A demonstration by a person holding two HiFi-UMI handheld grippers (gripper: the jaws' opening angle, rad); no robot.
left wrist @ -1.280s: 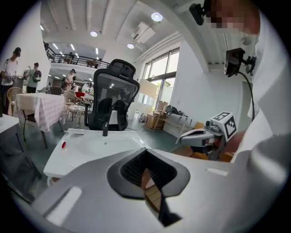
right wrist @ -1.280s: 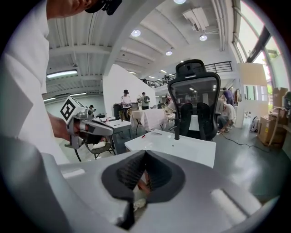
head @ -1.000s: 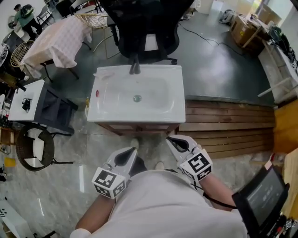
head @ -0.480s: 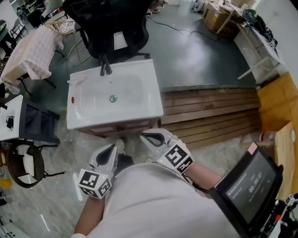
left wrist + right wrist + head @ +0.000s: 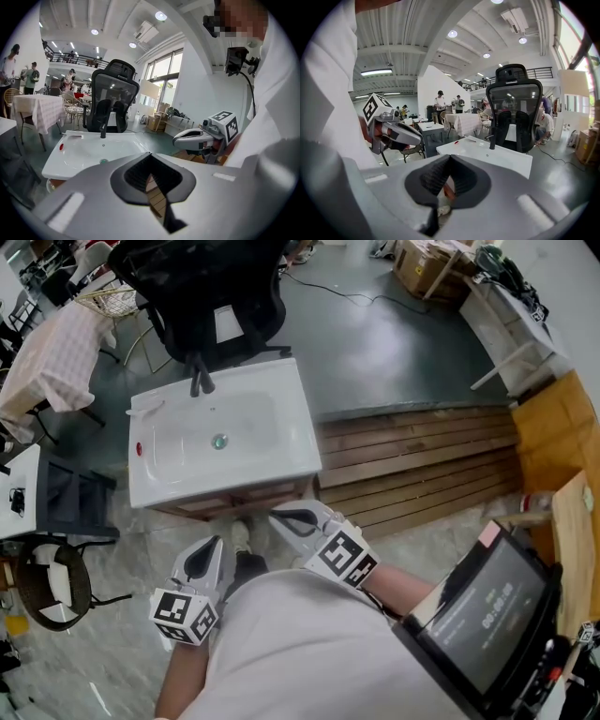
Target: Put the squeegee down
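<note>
No squeegee is between either pair of jaws. A thin pale tool (image 5: 148,409) lies on the far left corner of the white sink (image 5: 300,442); I cannot tell what it is. My left gripper (image 5: 208,554) is held low against my body, short of the sink's front, jaws shut and empty. My right gripper (image 5: 281,518) sits beside it, a little nearer the sink's front right corner, also shut and empty. In the left gripper view the closed jaws (image 5: 151,159) point at the sink (image 5: 84,150). The right gripper view shows its closed jaws (image 5: 449,161) toward the sink (image 5: 497,157).
A black faucet (image 5: 197,381) stands at the sink's back, a small red thing (image 5: 141,448) on its left rim. Behind is a black office chair (image 5: 211,287). Wooden decking (image 5: 422,465) lies to the right. A tablet screen (image 5: 478,615) hangs by my right side.
The head view has swung, so the sink now sits further left and the tablet shows larger. Both grippers stay shut and close to my body.
</note>
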